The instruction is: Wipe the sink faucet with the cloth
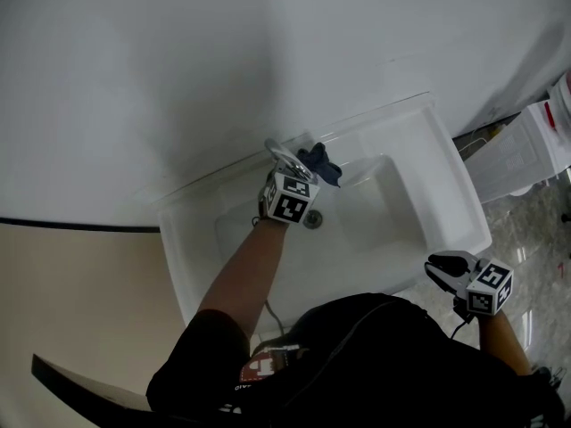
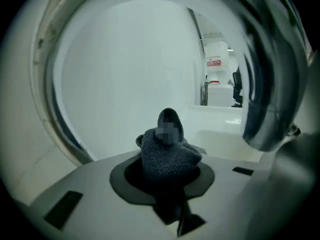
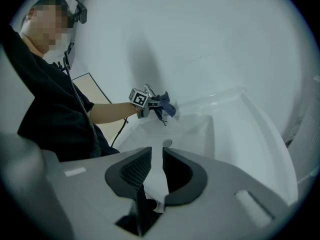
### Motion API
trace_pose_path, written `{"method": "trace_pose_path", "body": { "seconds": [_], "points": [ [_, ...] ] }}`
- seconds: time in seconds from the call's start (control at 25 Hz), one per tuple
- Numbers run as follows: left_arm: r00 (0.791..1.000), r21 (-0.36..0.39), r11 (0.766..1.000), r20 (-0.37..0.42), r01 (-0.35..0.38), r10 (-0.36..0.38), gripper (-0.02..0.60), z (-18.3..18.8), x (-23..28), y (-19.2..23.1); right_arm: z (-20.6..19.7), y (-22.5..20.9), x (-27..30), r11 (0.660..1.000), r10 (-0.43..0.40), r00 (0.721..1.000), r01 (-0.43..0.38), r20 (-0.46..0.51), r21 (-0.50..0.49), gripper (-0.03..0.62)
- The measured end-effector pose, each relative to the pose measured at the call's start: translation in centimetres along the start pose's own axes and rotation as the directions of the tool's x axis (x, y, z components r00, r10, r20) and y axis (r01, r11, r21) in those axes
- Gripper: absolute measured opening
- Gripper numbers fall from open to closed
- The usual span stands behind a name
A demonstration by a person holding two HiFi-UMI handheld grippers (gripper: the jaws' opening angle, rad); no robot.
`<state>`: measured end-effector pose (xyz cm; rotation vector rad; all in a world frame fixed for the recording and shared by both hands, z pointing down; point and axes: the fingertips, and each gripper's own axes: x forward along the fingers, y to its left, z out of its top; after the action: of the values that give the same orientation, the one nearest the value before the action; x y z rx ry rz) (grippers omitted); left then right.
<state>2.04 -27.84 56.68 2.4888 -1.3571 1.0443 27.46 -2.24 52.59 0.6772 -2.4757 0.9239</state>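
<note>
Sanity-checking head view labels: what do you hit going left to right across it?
In order: left gripper, shut on the cloth → right gripper, jaws apart and empty → white box at the right edge.

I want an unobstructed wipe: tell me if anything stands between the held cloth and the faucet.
Nothing visible does. The left gripper, shut on the cloth, holds it right beside the faucet; nothing lies between them.

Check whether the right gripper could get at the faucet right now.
Probably not cleanly. The sink between them is open, but the left gripper, shut on the cloth, sits right at the faucet and crowds its near side. The right gripper hangs off the sink's front corner.
</note>
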Motion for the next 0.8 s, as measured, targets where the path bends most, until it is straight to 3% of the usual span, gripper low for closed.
{"method": "trace_pose_path", "body": {
  "seconds": [0.2, 0.32, 0.48, 0.64, 0.8],
  "points": [
    [1.0, 0.187, 0.982, 0.012, -0.03, 0.028, 0.087, 0.4, 0.9, -0.4, -0.3, -0.7, -0.5, 1.0, -0.01, 1.0, 0.01, 0.002, 0.01, 0.063],
    [0.999, 0.231, 0.972, 0.009, -0.035, 0.034, 0.087, 0.3, 0.7, -0.7, -0.6, -0.7, -0.8, 1.0, -0.009, 1.0, 0.009, -0.005, 0.016, 0.063],
    [0.999, 0.172, 0.984, 0.017, -0.052, 0.05, 0.087, -0.8, -0.5, -0.4, -0.9, -0.5, -1.1, 1.0, -0.012, 1.0, 0.012, -0.007, 0.021, 0.063],
    [0.992, 0.124, 0.985, -0.02, -0.119, 0.122, 0.087, -3.3, -1.7, 1.1, -1.1, -0.7, -1.3, 0.999, -0.019, 1.0, 0.019, -0.01, 0.026, 0.063],
    [0.956, 0.012, 0.966, -0.138, -0.259, 0.258, 0.086, -7.0, -2.6, 5.4, -1.2, -0.6, -0.9, 1.0, -0.014, 1.0, 0.014, -0.014, 0.02, 0.064]
  ]
}}
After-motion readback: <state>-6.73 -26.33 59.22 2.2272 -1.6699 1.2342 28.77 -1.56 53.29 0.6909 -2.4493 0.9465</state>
